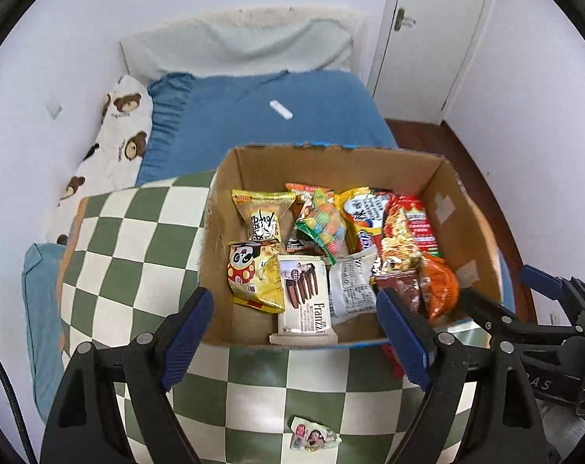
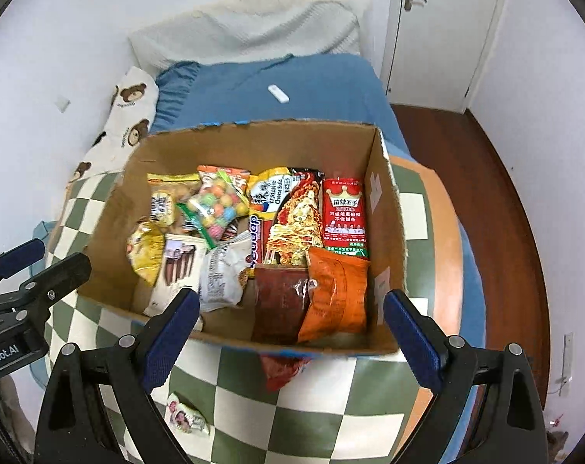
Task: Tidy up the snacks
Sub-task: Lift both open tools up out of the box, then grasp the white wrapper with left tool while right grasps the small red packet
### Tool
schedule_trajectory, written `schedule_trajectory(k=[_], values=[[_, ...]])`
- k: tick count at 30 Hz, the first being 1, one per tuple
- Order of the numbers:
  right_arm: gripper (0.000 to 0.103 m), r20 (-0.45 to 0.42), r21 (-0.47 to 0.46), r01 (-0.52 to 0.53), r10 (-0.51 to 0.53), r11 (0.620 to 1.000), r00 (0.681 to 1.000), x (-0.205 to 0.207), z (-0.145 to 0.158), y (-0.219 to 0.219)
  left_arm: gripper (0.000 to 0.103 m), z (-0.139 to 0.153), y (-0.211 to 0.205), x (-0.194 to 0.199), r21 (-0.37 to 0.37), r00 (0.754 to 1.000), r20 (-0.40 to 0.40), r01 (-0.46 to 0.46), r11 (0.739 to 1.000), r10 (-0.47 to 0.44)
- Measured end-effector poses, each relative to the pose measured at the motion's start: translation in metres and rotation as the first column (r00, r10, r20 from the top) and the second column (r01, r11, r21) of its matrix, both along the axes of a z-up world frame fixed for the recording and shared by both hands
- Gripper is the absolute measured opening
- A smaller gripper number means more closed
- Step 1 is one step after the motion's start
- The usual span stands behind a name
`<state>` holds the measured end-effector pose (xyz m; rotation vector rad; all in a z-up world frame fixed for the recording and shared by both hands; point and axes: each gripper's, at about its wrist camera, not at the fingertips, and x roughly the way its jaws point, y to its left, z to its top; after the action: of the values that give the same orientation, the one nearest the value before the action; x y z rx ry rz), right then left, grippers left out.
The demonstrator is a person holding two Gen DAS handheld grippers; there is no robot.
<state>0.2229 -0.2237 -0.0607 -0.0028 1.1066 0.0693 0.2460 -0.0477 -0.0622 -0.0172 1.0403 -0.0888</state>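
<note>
A cardboard box (image 1: 331,162) is seen standing on a green-and-white checked blanket (image 1: 137,239) spread over a bed, with a blue sheet (image 1: 277,116) stretching away on the far side. The box is filled with snack packets: a yellow panda packet (image 1: 253,274) and a white wafer packet (image 1: 304,294) lie at its near left, a bag of coloured sweets (image 1: 323,224) sits near the middle, and a red noodle packet (image 1: 408,224) and an orange packet (image 1: 439,286) are leaned toward the right wall. One small printed packet (image 1: 313,435) is left outside the box, on the blanket near its front wall, and a red packet (image 2: 282,369) is partly tucked under the box's near edge.

The left gripper (image 1: 296,344) is held above the near edge of the box, its blue-padded jaws spread wide with nothing between them. The right gripper (image 2: 292,334) is held likewise — jaws wide apart and empty — over the near right part of the box.

On the far sheet a small white object (image 1: 280,109) is seen, too small to be identified. A bear-print pillow (image 1: 122,131) is laid along the left wall, a pale cushion (image 1: 246,42) is propped at the head of the bed, and a white door (image 1: 431,38) is seen at the far right.
</note>
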Motion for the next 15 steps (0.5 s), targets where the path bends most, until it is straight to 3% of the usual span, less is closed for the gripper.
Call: schedule_trajectory(k=[10,15], values=[[0.098,0.143,0.005,0.027,-0.027,1.000,0.989,-0.063,0.052,-0.007,0.086,0.035,0.001,-0.059,-0.019,0.994,0.106,-0.016,1.000,0.018],[0.098,0.166,0.032,0.023,-0.028,0.999,0.986,-0.086,0.063,-0.012,0.086,0.035,-0.001,-0.073,-0.023,0.994,0.103,-0.022,0.999,0.024]])
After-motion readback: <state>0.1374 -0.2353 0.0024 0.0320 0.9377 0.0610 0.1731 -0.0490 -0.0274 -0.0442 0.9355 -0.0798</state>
